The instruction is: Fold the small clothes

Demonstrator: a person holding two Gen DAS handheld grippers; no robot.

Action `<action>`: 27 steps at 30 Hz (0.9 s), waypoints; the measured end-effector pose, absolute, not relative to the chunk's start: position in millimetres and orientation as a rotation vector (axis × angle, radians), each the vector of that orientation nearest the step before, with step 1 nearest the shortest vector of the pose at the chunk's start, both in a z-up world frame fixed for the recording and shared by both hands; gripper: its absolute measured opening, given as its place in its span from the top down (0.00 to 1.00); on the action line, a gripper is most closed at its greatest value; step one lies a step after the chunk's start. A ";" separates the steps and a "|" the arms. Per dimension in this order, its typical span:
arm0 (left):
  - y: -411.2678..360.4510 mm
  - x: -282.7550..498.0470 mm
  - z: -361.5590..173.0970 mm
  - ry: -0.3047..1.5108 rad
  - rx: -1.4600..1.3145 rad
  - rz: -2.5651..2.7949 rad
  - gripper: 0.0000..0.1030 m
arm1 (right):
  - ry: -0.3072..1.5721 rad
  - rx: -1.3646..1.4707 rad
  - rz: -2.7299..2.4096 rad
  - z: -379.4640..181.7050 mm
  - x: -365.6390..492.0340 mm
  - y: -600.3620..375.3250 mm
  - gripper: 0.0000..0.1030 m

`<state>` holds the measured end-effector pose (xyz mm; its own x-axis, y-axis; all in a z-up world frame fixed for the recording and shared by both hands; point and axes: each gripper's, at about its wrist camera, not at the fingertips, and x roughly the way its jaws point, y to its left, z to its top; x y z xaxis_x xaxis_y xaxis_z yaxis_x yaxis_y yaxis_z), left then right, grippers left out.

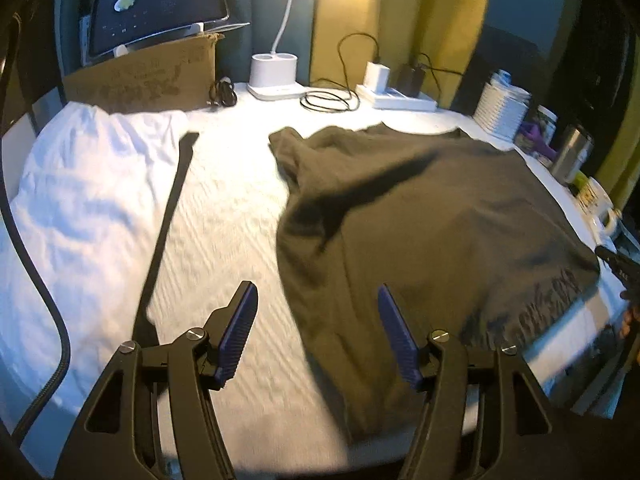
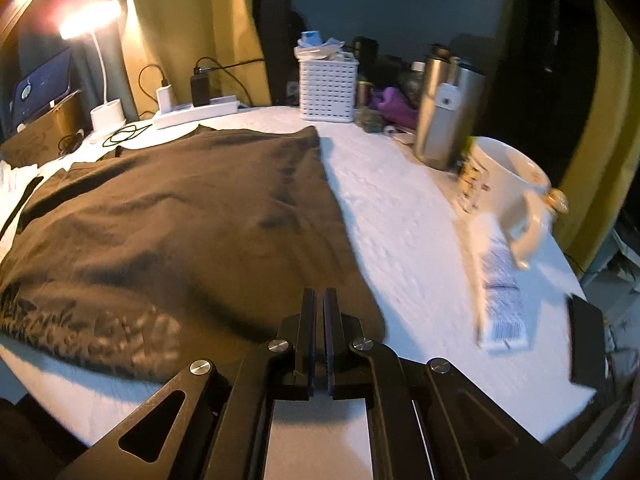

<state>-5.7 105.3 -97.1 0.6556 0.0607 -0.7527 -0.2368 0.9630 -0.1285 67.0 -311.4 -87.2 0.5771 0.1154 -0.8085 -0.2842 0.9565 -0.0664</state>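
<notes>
We see the jaws of the left gripper (image 1: 318,300) spread wide apart with nothing between them, hovering low in the frame over the near left edge of the dark olive shirt (image 1: 432,232). The jaws of the right gripper (image 2: 319,300) are pressed together at the bottom centre of the right wrist view; we cannot tell whether any cloth is pinched between them, though they sit right at the shirt's near edge.

In the left wrist view, going left to right: a white garment (image 1: 88,200) lies crumpled along the left side, with a dark strap (image 1: 168,224) running down beside it. Behind it, at upper left, a cardboard box (image 1: 148,80) stands with a tablet (image 1: 156,4) propped above it. At top centre we find a white lamp base (image 1: 274,76), then a white power strip (image 1: 400,98) with chargers plugged in. The shirt fills the centre and right, spread mostly flat on the white textured cloth (image 1: 228,208) covering the table. At the far right are a white slotted basket (image 1: 502,110) and a steel tumbler (image 1: 570,152).

In the right wrist view, the shirt (image 2: 180,216) takes up the left and centre, faint lettering showing at its lower left. To its right we see the basket (image 2: 328,88), a steel flask (image 2: 436,128), a white mug (image 2: 508,188) and a printed paper packet (image 2: 502,300).
</notes>
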 end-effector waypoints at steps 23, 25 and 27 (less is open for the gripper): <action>166.8 175.2 -130.0 0.919 -0.132 0.137 0.45 | 1.018 -0.273 0.286 -114.9 180.1 -260.0 0.96; 167.5 183.3 -136.0 0.941 -0.122 0.134 0.71 | 1.027 -0.276 0.287 -117.2 187.5 -257.4 0.96; 166.2 189.2 -140.2 0.949 -0.102 0.130 0.89 | 1.034 -0.281 0.288 -119.8 195.8 -254.4 0.96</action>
<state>189.2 166.2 -140.2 0.5753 0.0661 -0.8152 -0.1557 0.9874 -0.0299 195.8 -254.4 -119.8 0.4807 0.1014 -0.8710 -0.3632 0.9271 -0.0926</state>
